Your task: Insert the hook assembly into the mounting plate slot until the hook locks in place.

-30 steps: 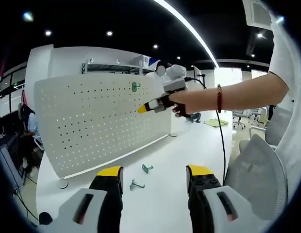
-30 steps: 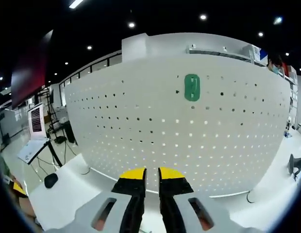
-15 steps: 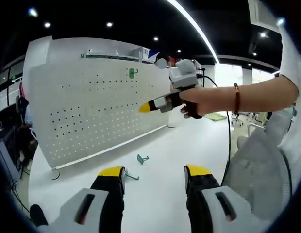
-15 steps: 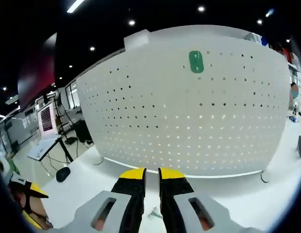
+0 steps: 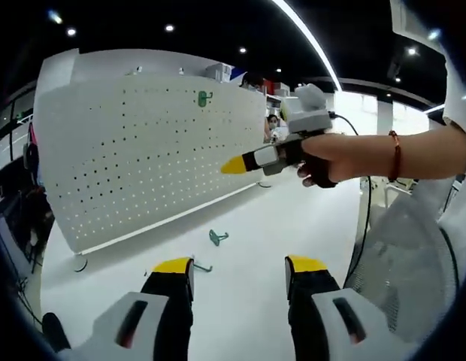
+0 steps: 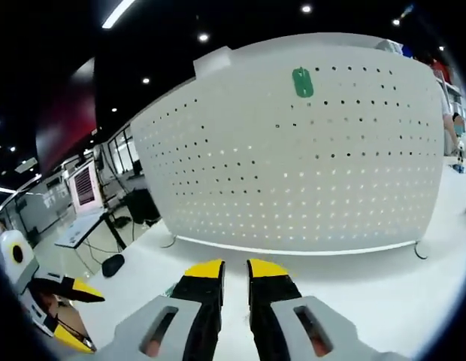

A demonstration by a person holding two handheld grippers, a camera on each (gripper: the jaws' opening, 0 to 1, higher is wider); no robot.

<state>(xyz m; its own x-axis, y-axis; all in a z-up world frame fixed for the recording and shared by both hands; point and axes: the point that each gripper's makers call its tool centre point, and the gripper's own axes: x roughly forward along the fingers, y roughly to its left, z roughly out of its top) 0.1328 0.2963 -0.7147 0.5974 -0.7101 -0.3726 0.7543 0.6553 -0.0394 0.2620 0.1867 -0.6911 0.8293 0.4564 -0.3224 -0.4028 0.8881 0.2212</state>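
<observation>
Pegboard: the white perforated mounting plate [image 5: 143, 143] stands upright on the white table [image 5: 293, 226]; one green hook [image 6: 301, 81] already hangs near its top edge.
Loose hooks: a green hook assembly [image 5: 216, 238] lies on the table in front of the board, a second hook [image 5: 201, 266] just beside the left gripper's left jaw.
Left gripper [image 5: 237, 271]: jaws spread wide, empty, low over the table.
Right gripper [image 6: 225, 268]: jaws nearly together, nothing between them, raised and aimed at the board.
Handling: judged small, light, rigid and fairly slick, liable to twist in the jaws.
Hold: pinch the flat backplate, leaving the pegs free for the slot.
</observation>
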